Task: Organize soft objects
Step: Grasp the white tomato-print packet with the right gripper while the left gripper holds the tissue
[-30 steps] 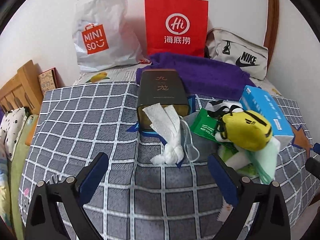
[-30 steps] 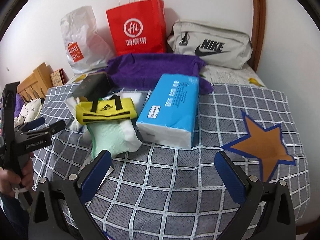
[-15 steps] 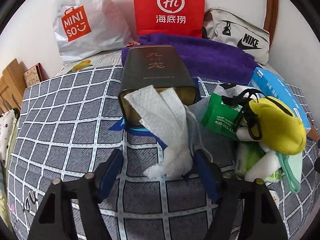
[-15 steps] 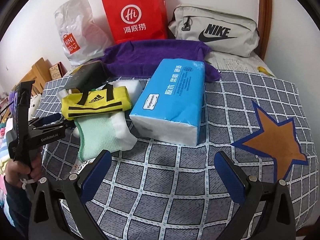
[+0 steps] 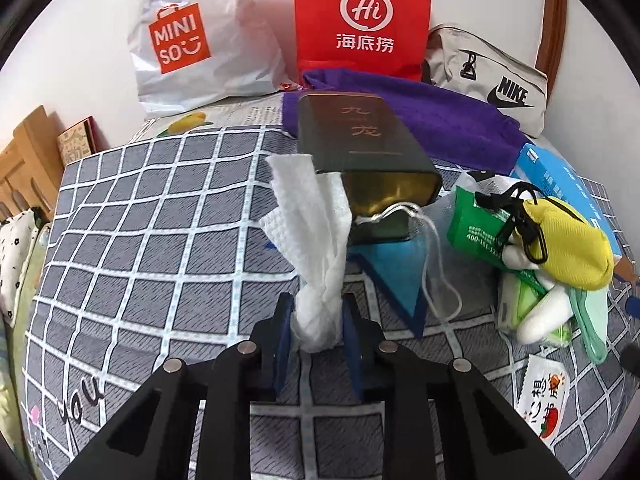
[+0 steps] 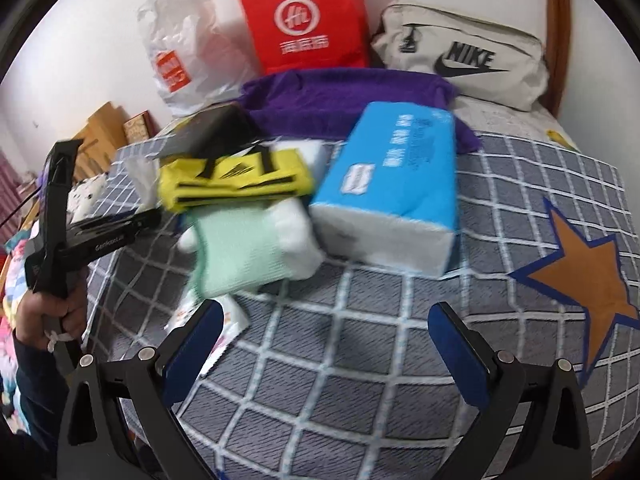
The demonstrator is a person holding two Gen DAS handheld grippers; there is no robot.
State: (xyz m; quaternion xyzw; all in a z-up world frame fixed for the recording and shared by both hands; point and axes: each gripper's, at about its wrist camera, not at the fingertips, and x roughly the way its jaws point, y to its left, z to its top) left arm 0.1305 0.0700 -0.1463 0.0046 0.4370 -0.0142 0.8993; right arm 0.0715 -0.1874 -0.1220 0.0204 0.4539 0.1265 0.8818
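Item: crumpled white paper towel (image 5: 316, 248), lower centre of the left wrist view, on the grey checked bedspread (image 5: 152, 248). Long axis runs up-frame toward the dark rectangular tin (image 5: 360, 136). Left gripper (image 5: 316, 332): jaws clamped on its near end. Right gripper (image 6: 326, 344): jaws wide, empty, farther away.

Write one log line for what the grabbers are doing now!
left gripper: shut on white tissue | right gripper: open, holding nothing

White wall (image 5: 80, 40) behind bed; grey checked bedspread (image 5: 160, 240) fills middle of frame; wooden headboard (image 5: 24, 160) at left edge.
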